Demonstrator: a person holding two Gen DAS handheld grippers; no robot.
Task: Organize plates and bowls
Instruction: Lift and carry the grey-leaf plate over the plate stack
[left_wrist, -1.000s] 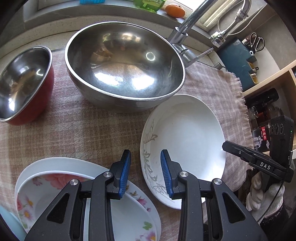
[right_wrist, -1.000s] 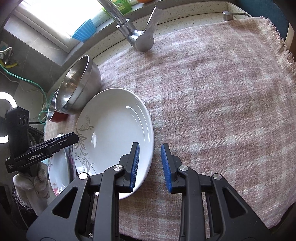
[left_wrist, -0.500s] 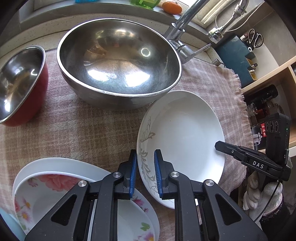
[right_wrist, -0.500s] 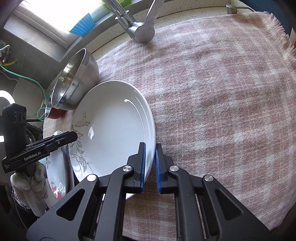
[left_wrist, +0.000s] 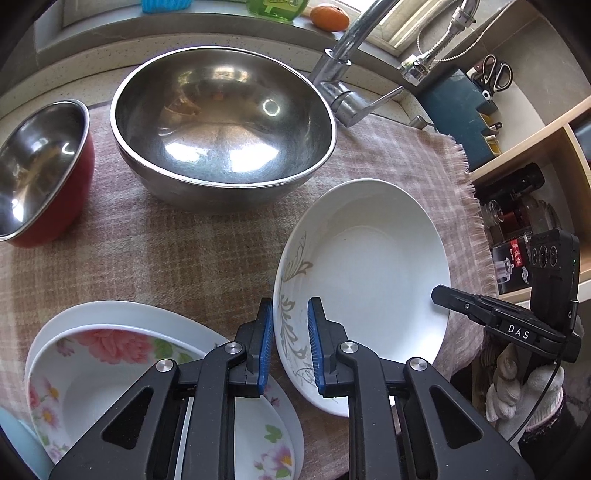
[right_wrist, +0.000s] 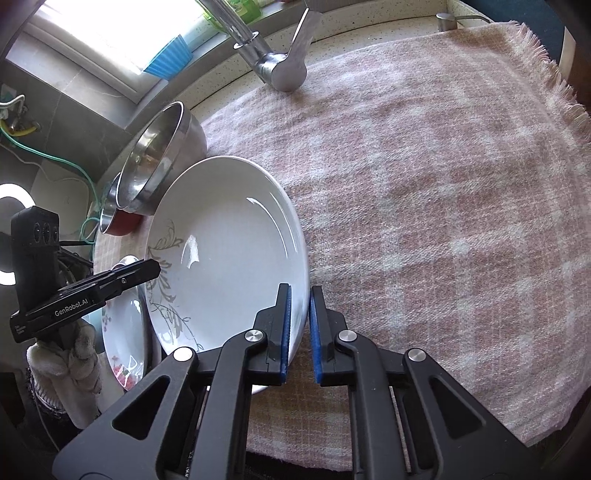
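Observation:
A white plate with a grey vine pattern (left_wrist: 369, 273) is tilted up off the plaid cloth (left_wrist: 147, 258). My left gripper (left_wrist: 290, 347) is shut on its patterned rim. My right gripper (right_wrist: 298, 332) is shut on the opposite rim of the same plate (right_wrist: 229, 258). A large steel bowl (left_wrist: 221, 125) stands behind it. A red bowl with a steel inside (left_wrist: 40, 166) is at the far left. A stack of floral plates (left_wrist: 129, 373) lies under my left gripper.
A tap (left_wrist: 347, 70) rises behind the steel bowl. The cloth (right_wrist: 443, 184) stretches wide to the right of the plate, with a fringed edge. A shelf with jars (left_wrist: 524, 214) stands at the right. An orange (left_wrist: 328, 16) sits on the sill.
Both grippers closed onto opposite rims of the vine plate. The plate has since lifted and tilted off the cloth.

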